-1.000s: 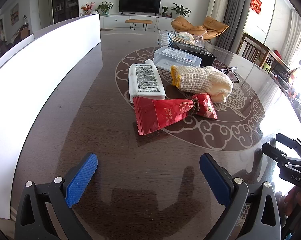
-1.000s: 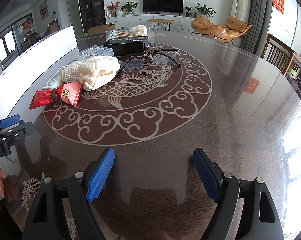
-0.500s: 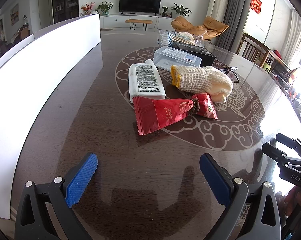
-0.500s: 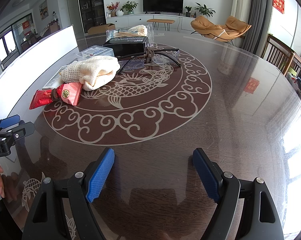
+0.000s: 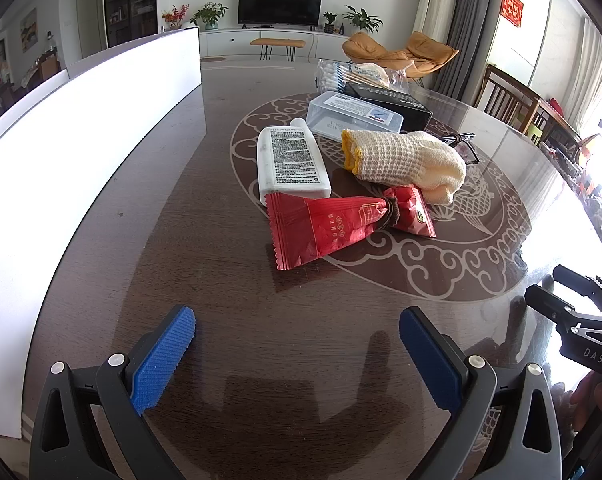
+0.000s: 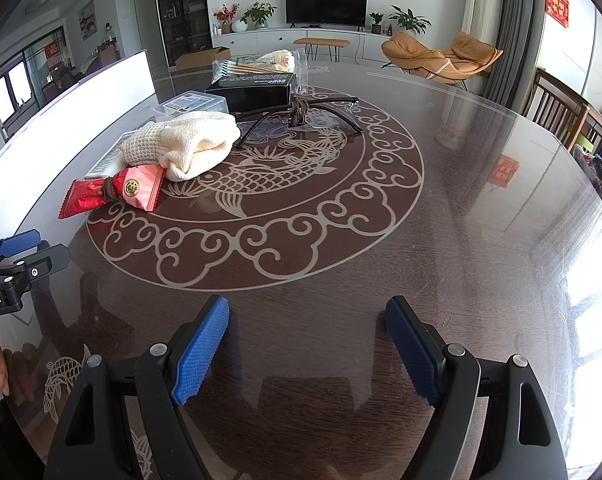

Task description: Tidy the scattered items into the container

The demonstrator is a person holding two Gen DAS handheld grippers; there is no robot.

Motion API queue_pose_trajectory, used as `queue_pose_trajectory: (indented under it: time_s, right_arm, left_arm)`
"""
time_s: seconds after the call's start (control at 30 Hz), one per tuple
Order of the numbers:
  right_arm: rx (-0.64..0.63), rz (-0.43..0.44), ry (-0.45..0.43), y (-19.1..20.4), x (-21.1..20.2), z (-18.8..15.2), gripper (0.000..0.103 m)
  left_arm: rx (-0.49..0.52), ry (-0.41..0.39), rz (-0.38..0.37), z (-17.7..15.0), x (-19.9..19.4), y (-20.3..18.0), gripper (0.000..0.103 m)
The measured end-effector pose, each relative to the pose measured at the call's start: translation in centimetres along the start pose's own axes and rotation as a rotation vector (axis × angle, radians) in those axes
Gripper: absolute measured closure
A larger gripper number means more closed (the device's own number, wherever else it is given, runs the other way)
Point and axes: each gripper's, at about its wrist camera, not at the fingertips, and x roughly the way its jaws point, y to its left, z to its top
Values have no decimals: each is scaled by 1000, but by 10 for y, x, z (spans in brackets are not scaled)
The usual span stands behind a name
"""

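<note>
Clutter sits grouped on the dark glossy round table, on and around its pale fish-and-cloud medallion. In the left wrist view, nearest the camera, lies a red foil snack packet cinched by a brown band. At its 11 o'clock lies a flat white plastic bottle with a printed label, touching the packet's serrated edge. At the packet's 1 o'clock rests a cream knitted glove with a yellow cuff, its fingers overlapping the packet's short end. Beyond these stand a clear lidded plastic box, a black rectangular carton just behind it, and a clear bag of cotton swabs farthest away. In the right wrist view, black-framed glasses bound with brown cord lie at 3 o'clock of the glove, just in front of the carton. A tall white panel, the container wall, runs along the table edge at 9 o'clock of the group.

Left gripper: blue pads wide apart, nothing between them, above bare table at 6 o'clock of the packet. Right gripper: pads wide apart, empty, above bare table.
</note>
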Motion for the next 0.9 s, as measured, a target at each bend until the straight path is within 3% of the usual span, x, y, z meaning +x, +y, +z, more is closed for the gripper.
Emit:
queue_pose_trajectory:
  time_s: [0.9]
  right_arm:
    - [0, 0, 0, 0, 0, 0, 22]
  left_arm:
    - [3, 1, 4, 0, 0, -2, 0]
